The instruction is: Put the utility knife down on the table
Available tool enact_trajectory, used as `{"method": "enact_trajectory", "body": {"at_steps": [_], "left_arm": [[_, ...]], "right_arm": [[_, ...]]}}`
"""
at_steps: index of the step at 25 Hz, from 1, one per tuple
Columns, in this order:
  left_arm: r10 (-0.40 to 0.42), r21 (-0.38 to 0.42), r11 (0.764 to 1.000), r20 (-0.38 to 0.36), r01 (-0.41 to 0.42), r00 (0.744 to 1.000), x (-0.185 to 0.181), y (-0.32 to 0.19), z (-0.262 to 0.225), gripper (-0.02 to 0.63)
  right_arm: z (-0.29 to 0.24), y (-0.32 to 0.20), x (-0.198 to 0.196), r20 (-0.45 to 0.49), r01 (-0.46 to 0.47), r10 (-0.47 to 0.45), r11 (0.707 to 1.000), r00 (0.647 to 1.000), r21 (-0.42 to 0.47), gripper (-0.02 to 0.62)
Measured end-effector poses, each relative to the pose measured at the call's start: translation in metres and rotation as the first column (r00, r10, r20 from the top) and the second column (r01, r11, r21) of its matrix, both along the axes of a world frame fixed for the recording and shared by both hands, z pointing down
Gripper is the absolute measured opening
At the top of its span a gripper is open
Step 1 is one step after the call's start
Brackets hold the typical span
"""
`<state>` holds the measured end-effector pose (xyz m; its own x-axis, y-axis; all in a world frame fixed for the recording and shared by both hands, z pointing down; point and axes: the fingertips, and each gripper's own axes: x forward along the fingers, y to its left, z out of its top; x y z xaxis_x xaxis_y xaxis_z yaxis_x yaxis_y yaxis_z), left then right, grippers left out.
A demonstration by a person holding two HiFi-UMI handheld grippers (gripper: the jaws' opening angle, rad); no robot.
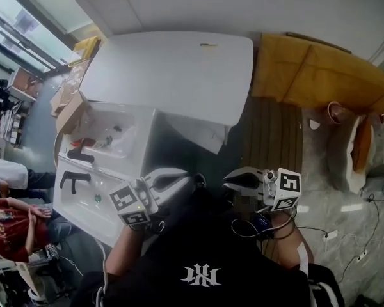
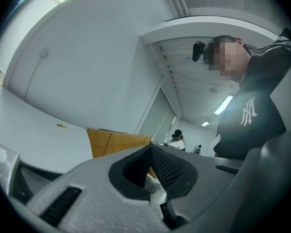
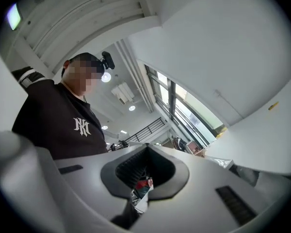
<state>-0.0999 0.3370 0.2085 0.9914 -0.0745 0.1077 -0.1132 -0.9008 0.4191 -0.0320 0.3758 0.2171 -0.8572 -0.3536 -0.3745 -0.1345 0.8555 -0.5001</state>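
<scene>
A small yellow object [image 1: 209, 45], too small to tell whether it is the utility knife, lies near the far edge of the white table [image 1: 173, 75]. It also shows as a yellow speck [image 2: 61, 125] in the left gripper view and as a speck [image 3: 273, 106] in the right gripper view. Both grippers are held close to the person's chest, well short of the table. My left gripper [image 1: 185, 179] [image 2: 150, 149] is shut with nothing between its jaws. My right gripper [image 1: 228, 180] [image 3: 146, 148] faces it, tips meeting, also holding nothing.
Two white sink basins [image 1: 105, 139] with black taps [image 1: 73, 179] stand left of the table. Cardboard boxes [image 1: 69, 107] sit beyond them. A yellow cloth [image 1: 320, 69] covers something at right, above a slatted wooden panel [image 1: 275, 139]. People [image 1: 13, 226] sit at far left. Cables [image 1: 345, 235] lie on the floor.
</scene>
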Motion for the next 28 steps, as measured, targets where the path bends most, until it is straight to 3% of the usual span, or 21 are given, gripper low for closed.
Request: {"method": "enact_trajectory", "body": {"at_steps": [2,5,8,10,15,17,22,28], "left_arm": [[0.009,-0.008,1.0,-0.019,-0.009,1.0,0.0,0.016,-0.005,0.006],[0.019,0.036,0.999,-0.04,-0.018,0.999,-0.008,0.025,-0.015,0.006],[-0.013,0.056,0.998,-0.104,0.019,0.995,-0.029,0.023,-0.019,0.006],[0.045,0.061,0.997,-0.141,-0.036,0.989,-0.033,0.035,-0.021,0.006],[0.231,0.141,0.966,-0.087,-0.217,0.969,-0.061,0.091,-0.015,0.006],[0.251,0.13,0.963,-0.099,-0.238,0.963,-0.087,0.104,-0.011,0.006],[0.232,0.031,0.973,-0.219,-0.231,0.948,-0.147,0.114,-0.006,0.006],[0.272,0.025,0.962,-0.205,-0.273,0.94,-0.169,0.127,0.002,0.006]], "right_arm": [[0.0,0.001,-0.003,-0.024,-0.047,0.047,0.999,0.999,0.01,0.006],[-0.003,-0.001,-0.022,-0.145,-0.122,0.131,0.99,0.981,0.07,0.006],[-0.008,0.02,-0.052,-0.254,-0.093,0.123,0.987,0.959,0.128,0.006],[-0.013,0.041,-0.06,-0.292,-0.108,0.144,0.985,0.945,0.136,0.006],[-0.019,0.084,-0.086,-0.283,-0.251,0.264,0.964,0.922,0.082,0.005],[-0.019,0.092,-0.111,-0.286,-0.274,0.286,0.958,0.915,0.081,0.005],[-0.016,0.106,-0.176,-0.396,-0.264,0.282,0.959,0.874,0.101,0.005],[-0.019,0.127,-0.19,-0.43,-0.333,0.346,0.937,0.834,0.109,0.005]]}}
